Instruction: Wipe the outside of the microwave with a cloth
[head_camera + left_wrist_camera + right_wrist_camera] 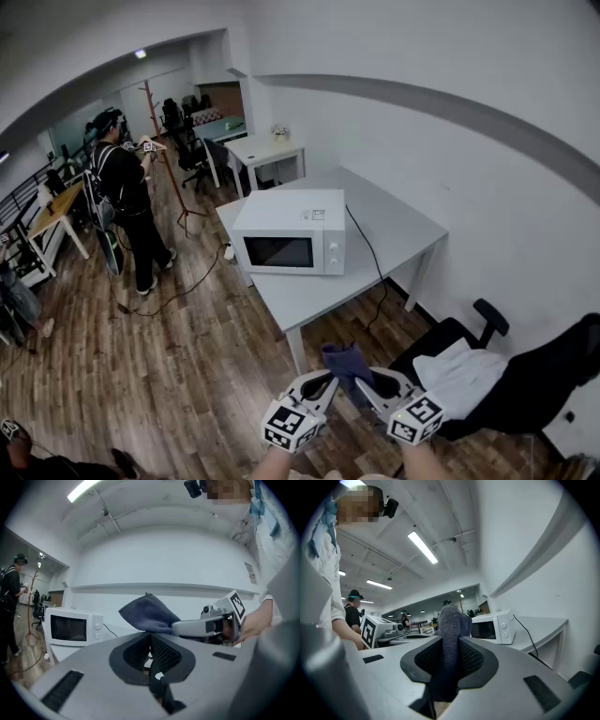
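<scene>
The white microwave [291, 232] stands shut on the grey table [394, 225], door facing me; it also shows in the left gripper view [72, 627] and the right gripper view [494, 626]. My right gripper [364, 384] is shut on a dark blue cloth [345, 361], well short of the table's near corner. The cloth [450, 625] sticks up between the right jaws. In the left gripper view the cloth [149, 613] hangs from the right gripper [187, 627]. My left gripper [323, 382] is shut with nothing in it, close beside the right one.
A black office chair [487, 384] with a white garment [459, 375] sits at the right, near my grippers. The microwave's black cable [370, 258] runs over the table edge. A person [127, 202] stands at the far left by a coat stand [159, 141]. Desks stand behind.
</scene>
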Motion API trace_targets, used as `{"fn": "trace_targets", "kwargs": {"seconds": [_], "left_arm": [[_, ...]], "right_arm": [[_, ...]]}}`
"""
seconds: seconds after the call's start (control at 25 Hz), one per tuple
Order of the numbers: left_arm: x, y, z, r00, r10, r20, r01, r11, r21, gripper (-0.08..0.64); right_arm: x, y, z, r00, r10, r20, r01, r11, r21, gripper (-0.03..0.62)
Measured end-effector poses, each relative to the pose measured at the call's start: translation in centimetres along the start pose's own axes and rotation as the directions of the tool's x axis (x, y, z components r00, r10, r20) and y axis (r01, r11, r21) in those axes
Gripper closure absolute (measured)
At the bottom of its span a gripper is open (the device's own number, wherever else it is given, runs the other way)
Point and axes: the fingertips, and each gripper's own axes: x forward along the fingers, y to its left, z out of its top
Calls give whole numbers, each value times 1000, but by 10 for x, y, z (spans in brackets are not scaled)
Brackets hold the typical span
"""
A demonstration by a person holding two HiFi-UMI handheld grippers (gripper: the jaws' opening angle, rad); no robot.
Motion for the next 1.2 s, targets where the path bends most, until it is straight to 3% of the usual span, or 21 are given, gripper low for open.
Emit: {"fn": "trace_targets", "kwargs": {"seconds": [0.4,1.2], "left_arm": [[-4,1,0,1000,7,7,-7,1000,-10,558],[-18,13,6,999,31,22,-31,1000,0,558]], "right_arm": [[1,10,0,999,47,14,-47,999,13,493],[12,15,2,998,64,18,-64,998,7,492]]}}
